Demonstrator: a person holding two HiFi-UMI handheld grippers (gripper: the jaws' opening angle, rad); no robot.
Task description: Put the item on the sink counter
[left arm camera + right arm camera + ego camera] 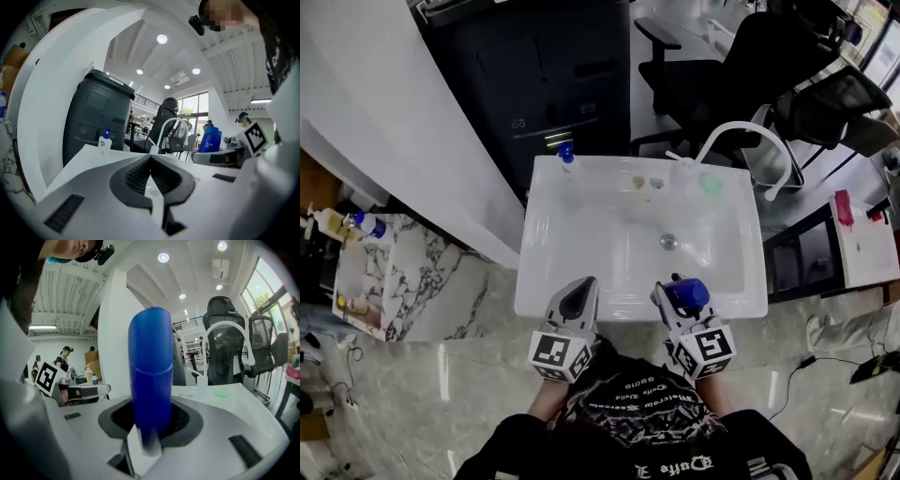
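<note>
A blue cylindrical bottle (687, 293) stands upright between the jaws of my right gripper (680, 296), which is shut on it over the front edge of the white sink (542, 234). In the right gripper view the blue bottle (150, 376) fills the middle, with the jaws of the right gripper (151, 423) clamped round its lower part. My left gripper (579, 298) hovers beside it at the sink's front rim, jaws together and nothing in them. In the left gripper view, the left gripper (151, 158) has its tips touching, and the blue bottle (210, 139) shows to the right.
A curved white faucet (741, 133) rises at the sink's back right. A small pump bottle with a blue cap (566, 155) stands on the back left rim, a green round thing (711, 183) near the faucet. Office chairs (750, 66) and a dark cabinet (539, 75) stand behind.
</note>
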